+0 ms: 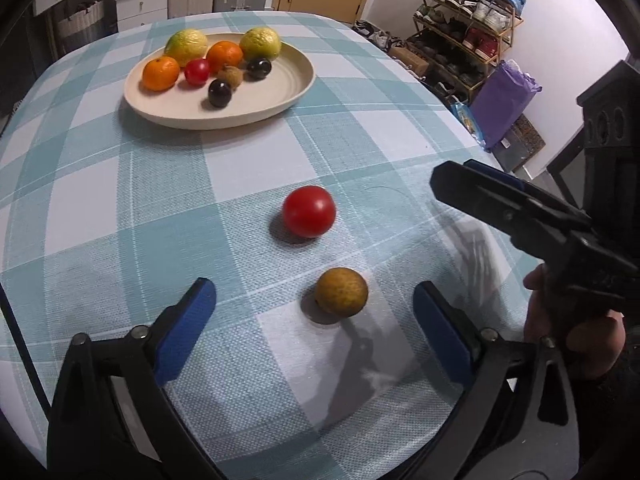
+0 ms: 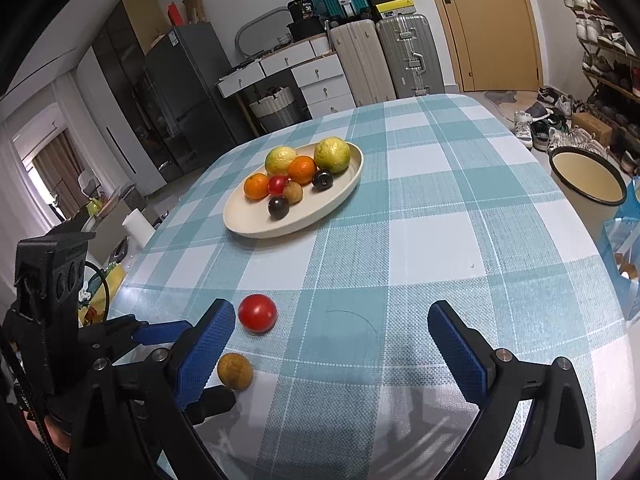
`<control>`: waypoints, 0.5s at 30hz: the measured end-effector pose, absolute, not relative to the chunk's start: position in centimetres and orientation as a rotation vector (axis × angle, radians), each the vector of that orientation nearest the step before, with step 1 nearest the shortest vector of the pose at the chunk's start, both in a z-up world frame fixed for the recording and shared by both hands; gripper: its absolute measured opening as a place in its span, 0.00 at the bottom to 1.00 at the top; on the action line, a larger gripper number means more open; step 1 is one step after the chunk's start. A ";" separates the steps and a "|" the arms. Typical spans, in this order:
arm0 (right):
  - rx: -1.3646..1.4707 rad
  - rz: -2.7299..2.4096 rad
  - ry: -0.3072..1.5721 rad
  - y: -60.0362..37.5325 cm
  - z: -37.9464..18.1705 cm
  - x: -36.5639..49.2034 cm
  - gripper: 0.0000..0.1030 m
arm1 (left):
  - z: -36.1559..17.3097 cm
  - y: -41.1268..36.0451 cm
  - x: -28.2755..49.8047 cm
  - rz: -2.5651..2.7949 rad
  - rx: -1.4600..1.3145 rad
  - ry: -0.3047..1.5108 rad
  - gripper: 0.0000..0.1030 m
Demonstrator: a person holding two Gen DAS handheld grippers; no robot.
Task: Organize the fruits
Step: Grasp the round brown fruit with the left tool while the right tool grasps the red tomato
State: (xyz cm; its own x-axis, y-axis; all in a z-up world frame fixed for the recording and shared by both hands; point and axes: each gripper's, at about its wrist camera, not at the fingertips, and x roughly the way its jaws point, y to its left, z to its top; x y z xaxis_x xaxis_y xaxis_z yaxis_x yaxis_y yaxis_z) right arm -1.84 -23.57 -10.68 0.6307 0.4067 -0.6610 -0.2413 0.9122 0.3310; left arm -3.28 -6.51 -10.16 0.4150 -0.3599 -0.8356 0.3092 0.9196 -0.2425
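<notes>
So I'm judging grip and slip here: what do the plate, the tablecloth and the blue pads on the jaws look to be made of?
Plate: probably matte plastic or fibre composite, since it is cream with no glaze shine.
Tablecloth: woven-look cloth or textured vinyl, with a visible weave grain.
Blue pads: likely rubber or printed plastic, with a dotted, knurled face.

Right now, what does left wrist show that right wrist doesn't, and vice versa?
Only left wrist: a purple gift bag on the floor by the shoe rack, and the hand holding the right tool.
Only right wrist: a cream bucket on the floor, a dark fridge, and silver suitcases.
Both: the cream oval plate of fruit, the loose red tomato, the round brown fruit, and the teal checked tablecloth.
</notes>
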 end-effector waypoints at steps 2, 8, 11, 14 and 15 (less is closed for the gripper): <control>0.225 0.371 0.813 -23.7 -10.8 -1.8 0.97 | -10.1 -6.7 -3.3 -0.434 -0.054 1.056 0.78; 0.236 0.370 0.824 -23.9 -11.3 -1.5 0.97 | -10.3 -6.8 -3.3 -0.491 -0.066 1.064 0.43; 0.235 0.372 0.829 -23.9 -11.4 -1.3 0.97 | -10.4 -6.7 -3.2 -0.521 -0.084 1.070 0.27; 0.234 0.380 0.831 -23.8 -11.4 -1.2 0.97 | -10.5 -6.7 -3.1 -0.541 -0.087 1.068 0.25; 0.233 0.383 0.831 -23.7 -11.4 -1.2 0.97 | -10.5 -6.5 -3.1 -0.547 -0.096 1.068 0.25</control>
State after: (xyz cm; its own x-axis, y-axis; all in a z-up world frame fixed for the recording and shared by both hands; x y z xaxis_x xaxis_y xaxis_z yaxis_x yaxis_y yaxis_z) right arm -1.22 -23.69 -11.43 0.6113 0.4182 -0.6719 -0.2388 0.9069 0.3472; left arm -3.07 -6.49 -10.46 0.3630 -0.4698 -0.8047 0.3786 0.8635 -0.3332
